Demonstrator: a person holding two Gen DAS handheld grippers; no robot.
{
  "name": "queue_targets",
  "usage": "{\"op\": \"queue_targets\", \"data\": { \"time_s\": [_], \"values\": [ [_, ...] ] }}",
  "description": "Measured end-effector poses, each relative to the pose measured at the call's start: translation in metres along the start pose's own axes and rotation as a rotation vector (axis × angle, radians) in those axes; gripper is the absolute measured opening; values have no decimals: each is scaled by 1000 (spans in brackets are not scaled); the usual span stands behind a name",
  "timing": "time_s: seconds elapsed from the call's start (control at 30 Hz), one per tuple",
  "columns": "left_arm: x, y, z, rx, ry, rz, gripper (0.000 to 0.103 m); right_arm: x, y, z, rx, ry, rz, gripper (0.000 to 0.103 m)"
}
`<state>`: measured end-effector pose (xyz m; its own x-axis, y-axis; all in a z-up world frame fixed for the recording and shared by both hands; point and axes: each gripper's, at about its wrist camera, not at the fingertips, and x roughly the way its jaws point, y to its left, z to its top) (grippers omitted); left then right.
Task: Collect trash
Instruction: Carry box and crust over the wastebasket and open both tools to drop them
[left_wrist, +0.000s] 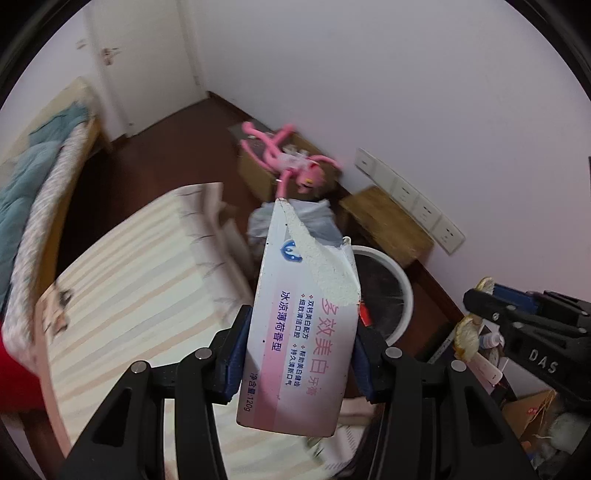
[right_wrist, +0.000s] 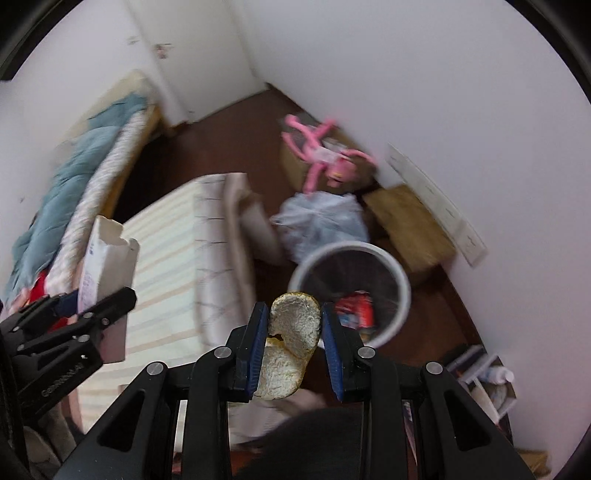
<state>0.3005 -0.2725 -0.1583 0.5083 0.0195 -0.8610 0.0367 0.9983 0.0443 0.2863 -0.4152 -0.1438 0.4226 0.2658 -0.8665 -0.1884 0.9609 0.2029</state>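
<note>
Clamped between the blue pads of the left gripper (left_wrist: 299, 354), a torn white-and-pink cardboard toothpaste box (left_wrist: 299, 332) fills the lower centre of the left wrist frame, its long axis running up the frame and its ripped end pointing at the white-rimmed round waste bin (left_wrist: 400, 291) beyond. In the right wrist frame, the right gripper (right_wrist: 295, 350) pinches a curled yellow-edged piece of citrus peel (right_wrist: 291, 339) at lower centre, with the bin (right_wrist: 400, 284) just above right, red packaging (right_wrist: 356, 308) inside.

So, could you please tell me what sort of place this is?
Most likely a bedroom at home: a bed with a teal quilt, a pink plush toy on a box, and a white waste bin on the dark floor.
</note>
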Motion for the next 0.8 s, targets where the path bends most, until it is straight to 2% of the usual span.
{"op": "queue_targets", "data": {
  "time_s": [0.13, 0.3, 0.37, 0.5, 0.57, 0.7, 0.8],
  "values": [
    [45, -26, 18, 63, 89, -31, 45, 38, -48, 12, 59, 75, -36, 31],
    [119, -43, 34, 134, 242, -45, 45, 91, -82, 23, 103, 167, -57, 31],
    [142, -43, 37, 129, 297, -57, 45, 114, -91, 27, 123, 198, -55, 31],
    [200, -48, 44, 111, 465, -145, 45, 159, -105, 36, 156, 269, -56, 31],
    [219, -49, 46, 96, 515, -155, 45, 186, -113, 39, 185, 318, -49, 31],
    [242, -49, 49, 81, 558, -154, 46, 225, -124, 41, 223, 384, -58, 31],
    [243, -49, 49, 76, 561, -156, 49, 249, -133, 39, 262, 422, -57, 31]
  ]
}}
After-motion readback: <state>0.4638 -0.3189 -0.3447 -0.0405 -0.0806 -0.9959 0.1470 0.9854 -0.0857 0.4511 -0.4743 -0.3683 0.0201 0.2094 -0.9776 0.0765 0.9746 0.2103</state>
